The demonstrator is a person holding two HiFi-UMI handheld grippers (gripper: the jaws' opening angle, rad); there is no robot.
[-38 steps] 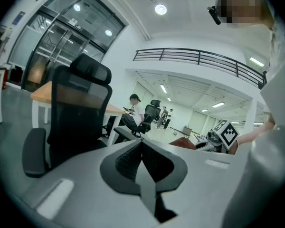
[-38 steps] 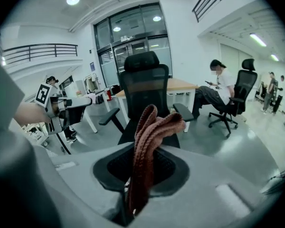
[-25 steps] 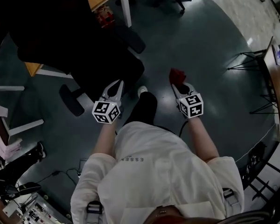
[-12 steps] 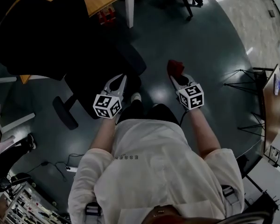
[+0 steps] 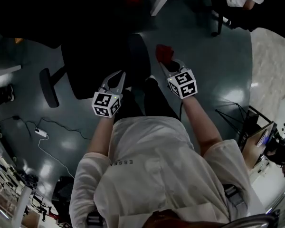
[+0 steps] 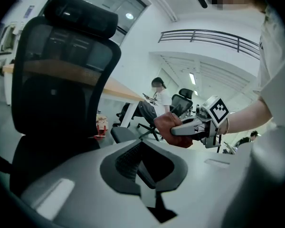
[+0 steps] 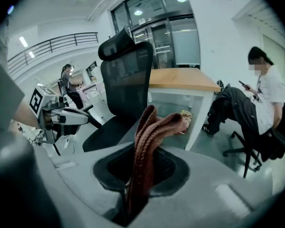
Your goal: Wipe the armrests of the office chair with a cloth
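Head view: person stands over the office chair (image 5: 92, 63), whose seat is in the upper-middle of the frame. Near armrest (image 5: 138, 56) is the dark oval between the two tools; far armrest (image 5: 48, 87) sits at mid-left. Right gripper (image 5: 167, 64) is right of centre with the red cloth (image 5: 164, 52) bunched at its tip, just beside the near armrest; I can't tell whether they touch. Left gripper (image 5: 117, 77) hovers over the seat edge.

Left gripper view: jaws are together with nothing between them. The chair backrest fills the left of the frame. The cloth wad is at centre-right, close to the near pad.

Right gripper view: jaws are clamped on the cloth, with a folded loop sticking up from the centre. A desk (image 7: 180, 82) and a seated person (image 7: 266, 96) are at the right.

My read: wiping hasn't started and the cloth is on approach. Lower the wad flat onto the pad top and drag it lengthwise with light pressure. The chair likely swivels or rolls, so brace the backrest or seat with the empty left tool. Too little cloth overhang means plastic scraping the pad. Do the far armrest after.
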